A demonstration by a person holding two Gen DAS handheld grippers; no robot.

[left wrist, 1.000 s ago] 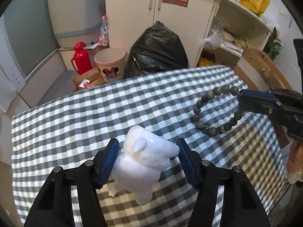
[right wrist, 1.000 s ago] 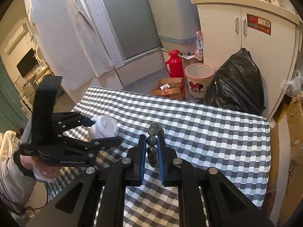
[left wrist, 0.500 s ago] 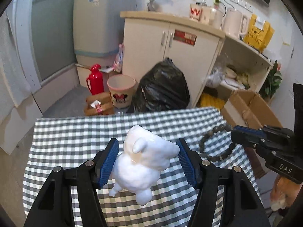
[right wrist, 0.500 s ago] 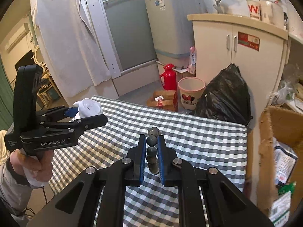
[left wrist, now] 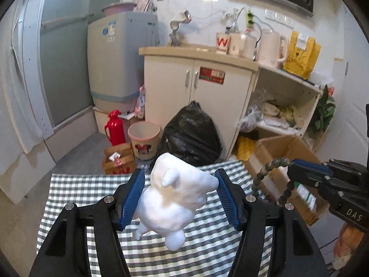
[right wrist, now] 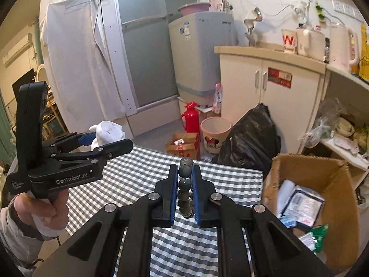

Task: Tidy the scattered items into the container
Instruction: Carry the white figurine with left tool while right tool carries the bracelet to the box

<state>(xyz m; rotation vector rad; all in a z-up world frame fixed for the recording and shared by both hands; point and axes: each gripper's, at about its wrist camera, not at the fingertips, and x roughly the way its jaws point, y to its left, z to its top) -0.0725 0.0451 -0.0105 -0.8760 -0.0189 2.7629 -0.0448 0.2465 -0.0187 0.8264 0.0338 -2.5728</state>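
Note:
My left gripper (left wrist: 181, 190) is shut on a white animal figurine (left wrist: 175, 196), held up in the air above the checked table (left wrist: 92, 184). From the right wrist view the same figurine (right wrist: 106, 132) pokes out of the left gripper (right wrist: 108, 142) at the left. My right gripper (right wrist: 185, 184) is shut on a grey bead bracelet (right wrist: 185, 185), also lifted off the table. In the left wrist view the bracelet (left wrist: 265, 173) hangs from the right gripper (left wrist: 299, 168) over an open cardboard box (left wrist: 283, 147). The box (right wrist: 309, 198) stands on the floor right of the table and holds packets.
Beyond the table's far edge stand a black rubbish bag (left wrist: 190, 133), a pink bin (left wrist: 144, 138), a red flask (left wrist: 114, 127) and a small brown carton (left wrist: 118, 161). A white cabinet (left wrist: 196, 87) and open shelves (left wrist: 281, 113) are behind. A person's hand (right wrist: 43, 207) holds the left gripper.
Both grippers have risen well above the table with their objects, and the views have tilted up. The bracelet has moved rightward past the table edge, over the cardboard box.

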